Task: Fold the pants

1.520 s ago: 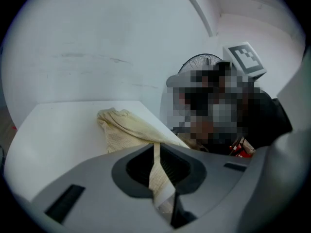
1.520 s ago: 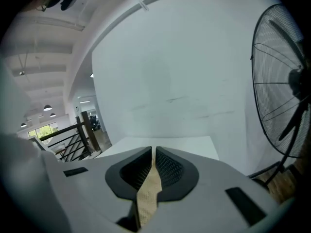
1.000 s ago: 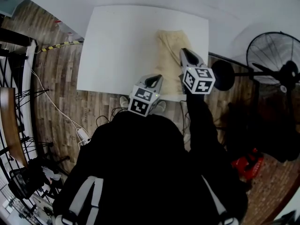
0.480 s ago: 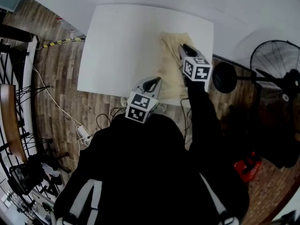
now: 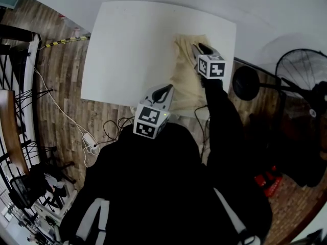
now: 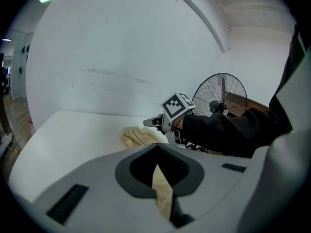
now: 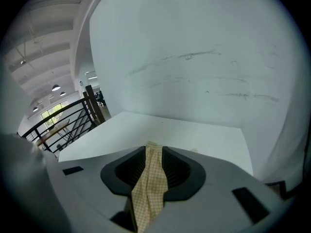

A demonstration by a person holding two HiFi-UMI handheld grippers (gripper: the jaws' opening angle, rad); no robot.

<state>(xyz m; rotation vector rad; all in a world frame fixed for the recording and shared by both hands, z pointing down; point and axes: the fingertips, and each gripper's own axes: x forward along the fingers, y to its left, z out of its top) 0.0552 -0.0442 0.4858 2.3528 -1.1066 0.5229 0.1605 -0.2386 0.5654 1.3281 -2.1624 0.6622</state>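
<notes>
The pants (image 5: 186,78) lie lengthwise on the right part of the white table (image 5: 127,50). The left gripper (image 5: 164,89) is fully closed on a strip of them. The right gripper (image 5: 198,49) has just been opening its jaws, with cloth loose between them. Risk: the cloth snags a pad and drags the fold. Fabric: pale yellow fine check (soft, rumpled).
</notes>
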